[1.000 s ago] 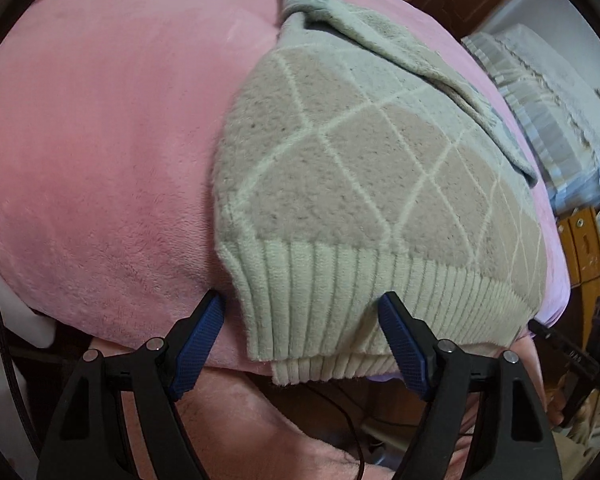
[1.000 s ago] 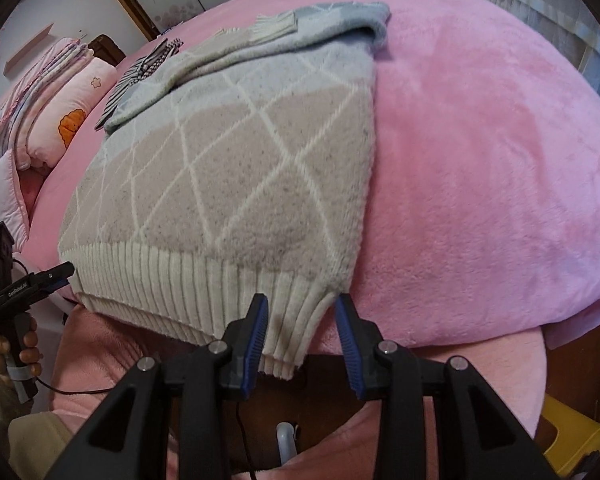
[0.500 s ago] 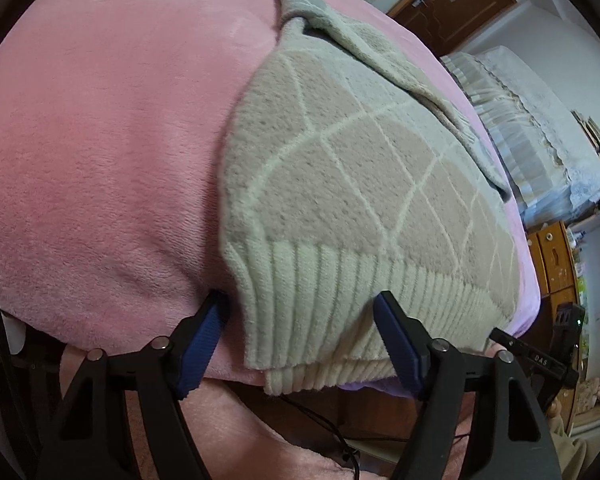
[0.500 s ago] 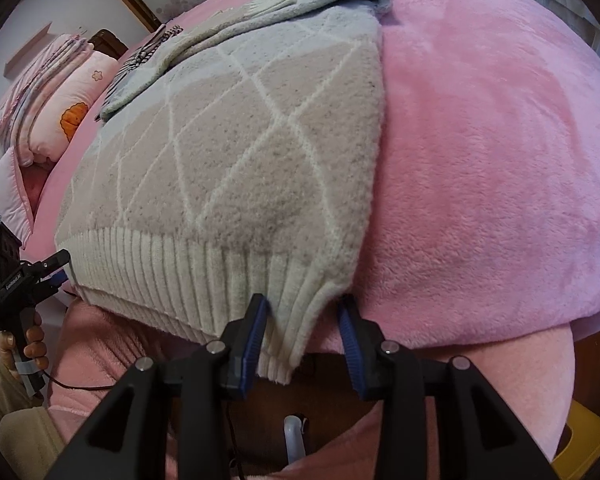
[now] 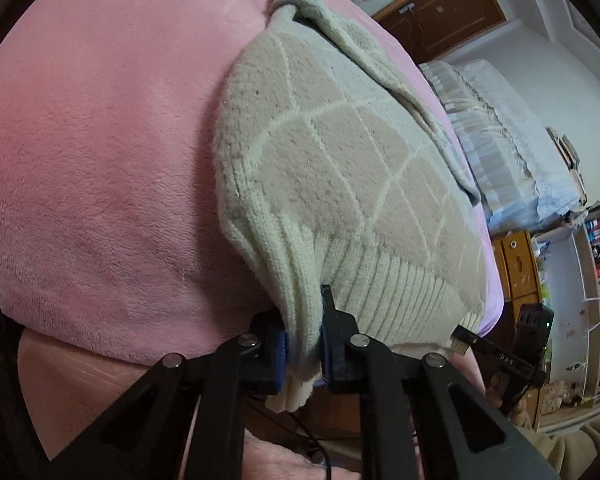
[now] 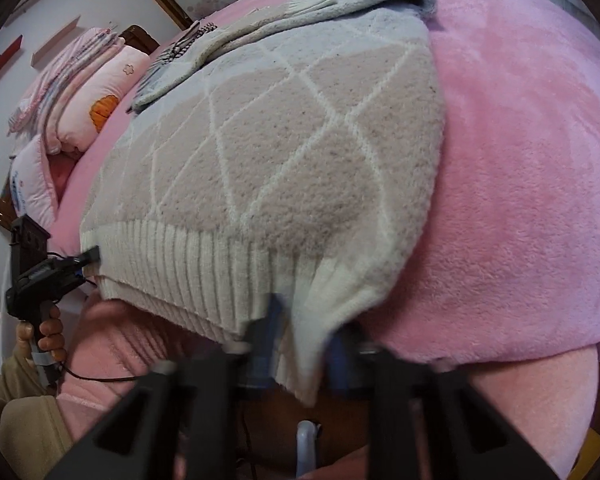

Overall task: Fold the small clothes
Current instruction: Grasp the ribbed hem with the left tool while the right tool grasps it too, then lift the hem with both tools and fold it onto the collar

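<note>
sweater: beige with a thin cream diamond grid, pale grey-blue towards the far end, cream ribbed hem
blanket: plain pink fleece
gripper pads: blue, on black arms
pillow: pale pink with an orange motif
striped cloth: dark and white stripes

Two close wrist views, shared sweater
</note>
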### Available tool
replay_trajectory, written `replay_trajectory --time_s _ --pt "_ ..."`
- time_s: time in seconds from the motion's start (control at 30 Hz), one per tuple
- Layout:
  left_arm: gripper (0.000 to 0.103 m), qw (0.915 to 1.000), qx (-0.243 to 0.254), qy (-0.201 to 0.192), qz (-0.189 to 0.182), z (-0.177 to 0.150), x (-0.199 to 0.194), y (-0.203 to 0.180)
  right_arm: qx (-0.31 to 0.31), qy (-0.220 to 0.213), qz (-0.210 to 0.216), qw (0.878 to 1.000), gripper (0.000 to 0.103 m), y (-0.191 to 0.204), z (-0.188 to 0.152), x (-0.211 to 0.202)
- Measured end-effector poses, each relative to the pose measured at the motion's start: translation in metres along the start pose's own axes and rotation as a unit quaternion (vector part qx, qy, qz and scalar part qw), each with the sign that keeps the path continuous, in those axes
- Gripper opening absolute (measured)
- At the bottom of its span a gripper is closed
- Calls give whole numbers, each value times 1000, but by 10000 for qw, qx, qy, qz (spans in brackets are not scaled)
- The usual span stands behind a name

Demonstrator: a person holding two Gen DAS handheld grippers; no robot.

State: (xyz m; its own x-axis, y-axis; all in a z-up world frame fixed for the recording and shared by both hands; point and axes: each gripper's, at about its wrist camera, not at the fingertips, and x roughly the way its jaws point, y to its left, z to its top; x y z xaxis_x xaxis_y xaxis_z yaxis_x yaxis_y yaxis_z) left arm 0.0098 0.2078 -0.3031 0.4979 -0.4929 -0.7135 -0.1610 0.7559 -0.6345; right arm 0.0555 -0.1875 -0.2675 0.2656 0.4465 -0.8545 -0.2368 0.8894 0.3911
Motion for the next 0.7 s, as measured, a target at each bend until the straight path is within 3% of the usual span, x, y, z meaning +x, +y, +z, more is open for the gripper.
replay_trajectory --time_s 0.17,0.37,0.5,0.7 --pt "8 9999 23 -104 6 1 -7 -16 -267 -248 -33 9993 8 11 -3 -19" --pt "8 9973 83 -591 -436 20 -41 -50 -432 -824 146 9956 7 23 9 -68" --pt "8 9940 194 -933 -541 48 -53 -83 -496 -1316 218 9898 7 34 39 -98" --pt "8 9920 109 -1245 -169 112 -49 -111 -868 -1857 77 9787 7 57 102 -121"
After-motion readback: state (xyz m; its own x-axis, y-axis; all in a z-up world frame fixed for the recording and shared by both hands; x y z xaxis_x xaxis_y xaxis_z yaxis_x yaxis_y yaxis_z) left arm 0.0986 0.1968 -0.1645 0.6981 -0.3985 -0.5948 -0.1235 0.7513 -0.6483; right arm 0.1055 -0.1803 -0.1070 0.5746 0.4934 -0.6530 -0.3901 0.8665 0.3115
